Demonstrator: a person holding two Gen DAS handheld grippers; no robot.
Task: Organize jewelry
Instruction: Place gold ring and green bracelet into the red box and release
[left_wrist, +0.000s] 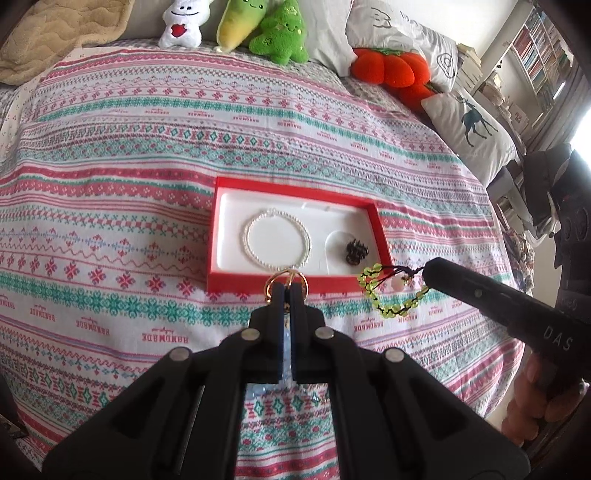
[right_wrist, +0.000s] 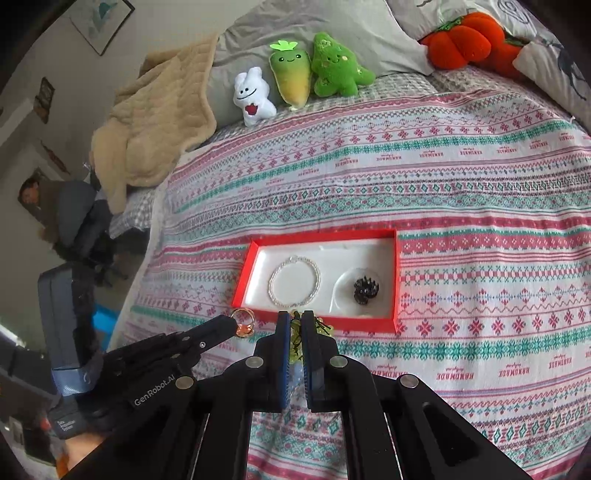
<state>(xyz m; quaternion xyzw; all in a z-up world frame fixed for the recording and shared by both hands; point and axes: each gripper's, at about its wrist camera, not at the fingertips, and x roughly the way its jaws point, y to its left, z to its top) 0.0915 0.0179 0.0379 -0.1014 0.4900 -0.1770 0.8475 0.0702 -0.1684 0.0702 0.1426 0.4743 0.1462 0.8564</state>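
A red jewelry box (left_wrist: 221, 225) (right_wrist: 397, 273) with a white lining lies open on the patterned bedspread. Inside lie a white pearl bracelet (left_wrist: 277, 240) (right_wrist: 294, 280) on the left and a small dark ornament (left_wrist: 355, 252) (right_wrist: 365, 290) on the right. My left gripper (left_wrist: 287, 286) (right_wrist: 236, 325) is shut on gold rings (left_wrist: 286, 276) (right_wrist: 243, 322), held just in front of the box's near edge. My right gripper (right_wrist: 294, 315) (left_wrist: 424, 273) is shut on a green bead bracelet (left_wrist: 388, 295) (right_wrist: 295, 343), near the box's front right corner.
Plush toys stand at the head of the bed: a white one (right_wrist: 253, 98), a carrot (right_wrist: 291, 75), a green one (right_wrist: 336, 68) and an orange pumpkin (left_wrist: 391, 70). Pillows (left_wrist: 469, 129) lie at the right, a beige blanket (right_wrist: 155, 129) at the left. Bookshelves (left_wrist: 535, 55) stand beyond.
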